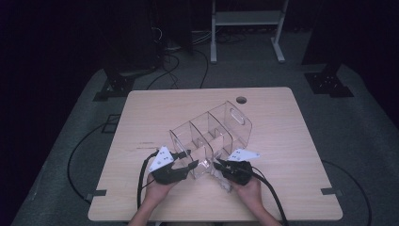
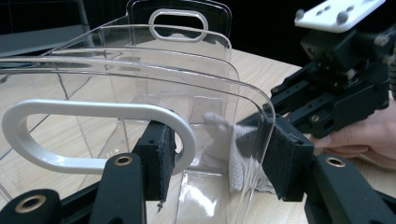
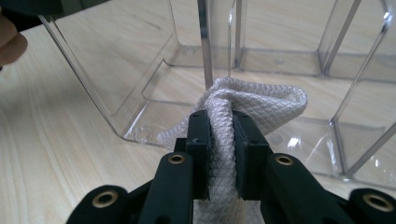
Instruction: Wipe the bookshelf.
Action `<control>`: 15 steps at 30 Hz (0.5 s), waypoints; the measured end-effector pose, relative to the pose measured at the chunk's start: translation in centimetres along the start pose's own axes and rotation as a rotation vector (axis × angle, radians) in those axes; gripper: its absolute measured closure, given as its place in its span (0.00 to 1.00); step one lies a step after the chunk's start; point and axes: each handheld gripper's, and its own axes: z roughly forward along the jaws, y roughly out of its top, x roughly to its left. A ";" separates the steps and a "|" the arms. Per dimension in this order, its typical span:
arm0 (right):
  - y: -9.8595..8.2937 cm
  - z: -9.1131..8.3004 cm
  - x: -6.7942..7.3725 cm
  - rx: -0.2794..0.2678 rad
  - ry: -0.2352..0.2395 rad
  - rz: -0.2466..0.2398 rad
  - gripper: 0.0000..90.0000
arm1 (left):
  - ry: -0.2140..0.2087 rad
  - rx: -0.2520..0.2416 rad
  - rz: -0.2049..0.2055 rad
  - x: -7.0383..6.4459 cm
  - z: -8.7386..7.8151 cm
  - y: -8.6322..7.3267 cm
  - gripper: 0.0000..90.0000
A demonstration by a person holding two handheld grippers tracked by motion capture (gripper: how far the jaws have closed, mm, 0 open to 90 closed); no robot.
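A clear plastic organizer point(image 1: 211, 134) with dividers and handle cutouts stands tilted on the wooden table point(image 1: 282, 117). My left gripper point(image 1: 190, 158) is open, and its jaws straddle the near end wall of the organizer point(image 2: 140, 93) beside the white-rimmed handle slot point(image 2: 98, 135). My right gripper point(image 1: 219, 164) is shut on a white woven cloth point(image 3: 261, 100), which is pressed against the outside of the organizer point(image 3: 280, 60) low at its near corner. Through the clear wall, the left gripper view shows the cloth point(image 2: 240, 154) and the right gripper point(image 2: 275, 100).
A round cable hole point(image 1: 241, 100) sits near the table's far edge. Cables trail from both grippers off the near edge. Beyond the table stand a white metal frame point(image 1: 244, 19) and black stands on a grey floor.
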 end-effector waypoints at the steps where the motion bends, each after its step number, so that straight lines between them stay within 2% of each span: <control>1: 0.0 0.0 0.0 0.003 0.003 0.006 0.87 | -0.001 -0.003 -0.002 0.0 0.0 0.0 0.54; 3: 0.3 -0.3 -0.1 -0.013 0.005 0.005 0.87 | -0.003 -0.003 -0.004 0.0 0.0 0.0 0.54; 7: 1.7 -1.4 0.1 -0.083 0.010 0.003 0.87 | -0.003 -0.004 -0.005 0.0 0.0 0.0 0.54; 10: 1.5 -1.3 0.2 -0.080 0.009 0.004 0.87 | -0.002 -0.002 0.000 0.0 0.0 0.0 0.54; 15: -0.1 -0.1 -0.1 -0.014 0.017 0.030 0.86 | -0.002 0.001 0.004 -0.1 0.0 0.0 0.54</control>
